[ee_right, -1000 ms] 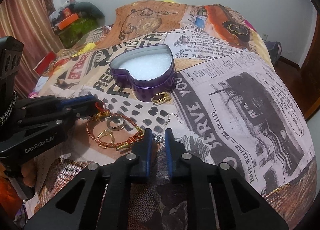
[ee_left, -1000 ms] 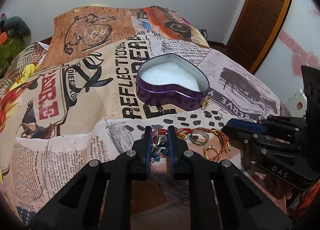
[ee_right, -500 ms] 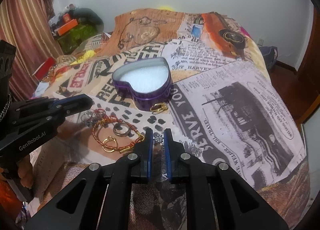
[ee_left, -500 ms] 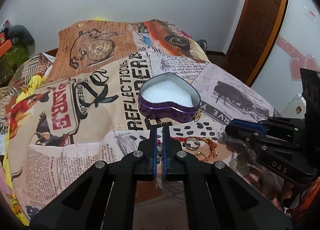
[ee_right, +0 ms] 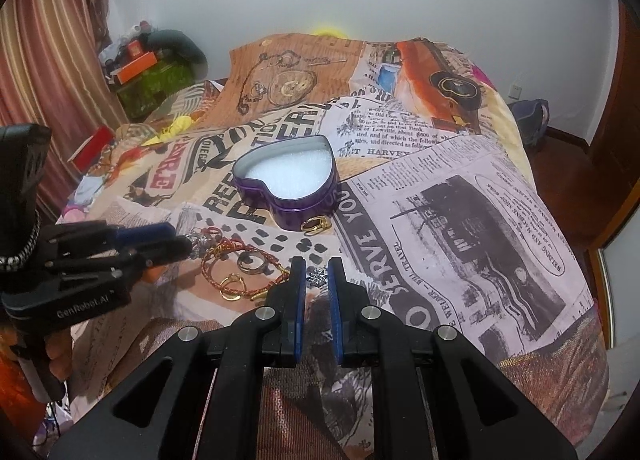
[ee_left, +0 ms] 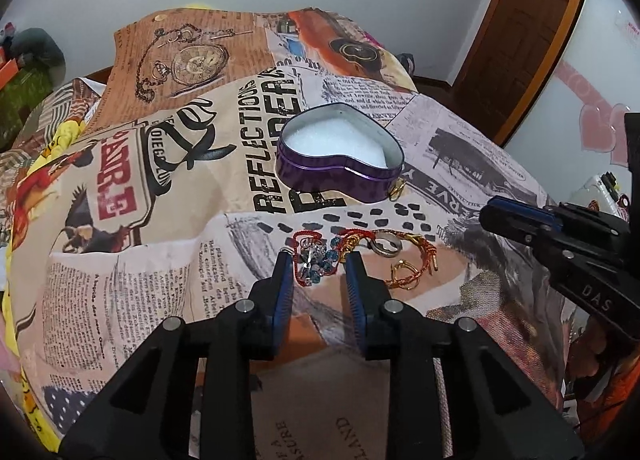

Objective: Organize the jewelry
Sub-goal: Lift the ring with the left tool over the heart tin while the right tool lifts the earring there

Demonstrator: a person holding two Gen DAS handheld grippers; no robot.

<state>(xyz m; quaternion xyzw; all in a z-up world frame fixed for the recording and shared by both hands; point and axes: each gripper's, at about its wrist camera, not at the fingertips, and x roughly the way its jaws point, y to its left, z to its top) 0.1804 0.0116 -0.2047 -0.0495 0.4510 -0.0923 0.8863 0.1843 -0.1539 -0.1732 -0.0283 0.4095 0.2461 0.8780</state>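
From the left wrist, the left gripper [ee_left: 318, 260] was opening its fingers [ee_left: 282, 272], released, with a blue-beaded charm bracelet [ee_left: 316, 260] lying loose between them on the bed [ee_left: 160, 220]. Just past the right finger lay a silver ring [ee_left: 386, 247], a red-gold cord bracelet [ee_left: 416, 260] and a gold ring [ee_left: 404, 272]. The heart tin [ee_left: 340, 172] sat farther ahead, open.

From the right wrist, the right gripper [ee_right: 317, 274] was clenched on a small silver charm [ee_right: 317, 275]. The tin [ee_right: 288, 196] stood ahead, a gold ring [ee_right: 316, 224] touching its wall.
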